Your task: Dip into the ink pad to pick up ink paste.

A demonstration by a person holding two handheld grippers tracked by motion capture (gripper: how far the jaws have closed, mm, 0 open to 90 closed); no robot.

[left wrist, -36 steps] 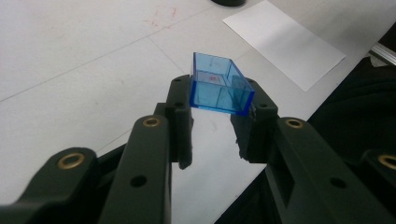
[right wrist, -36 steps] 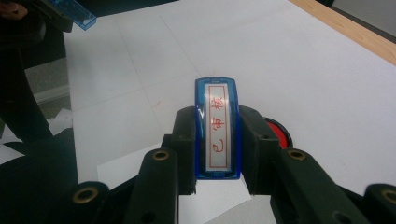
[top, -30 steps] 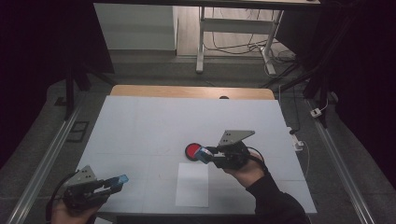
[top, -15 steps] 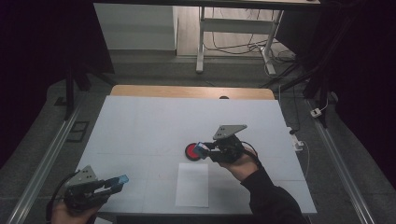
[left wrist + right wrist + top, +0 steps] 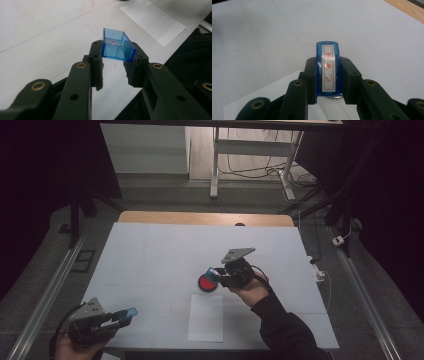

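A slim blue stamp (image 5: 328, 68), a narrow plastic bar with a white label printed in red characters, is clamped between the jaws of the right gripper (image 5: 216, 276), which are closed firmly on its long flat sides. In the high view it is held near the middle of the table (image 5: 150, 255), just above or at the red ink pad (image 5: 207, 283); whether the two touch cannot be told. The stamp is judged light and rigid, its glossy shell somewhat slippery, so the broad side faces where the pads now press look like the soundest place to hold it. A clear blue cap (image 5: 117, 46), a small open-ended rectangular box of thin translucent plastic, is pinched by its side walls in the closed jaws of the left gripper (image 5: 120, 316), at the near left corner of the table. It is probably very light and could crack or pop out if squeezed hard. A white sheet of paper (image 5: 206, 318), flat and matte, lies just near of the round pad. The table surface is pale, smooth and faintly scuffed.
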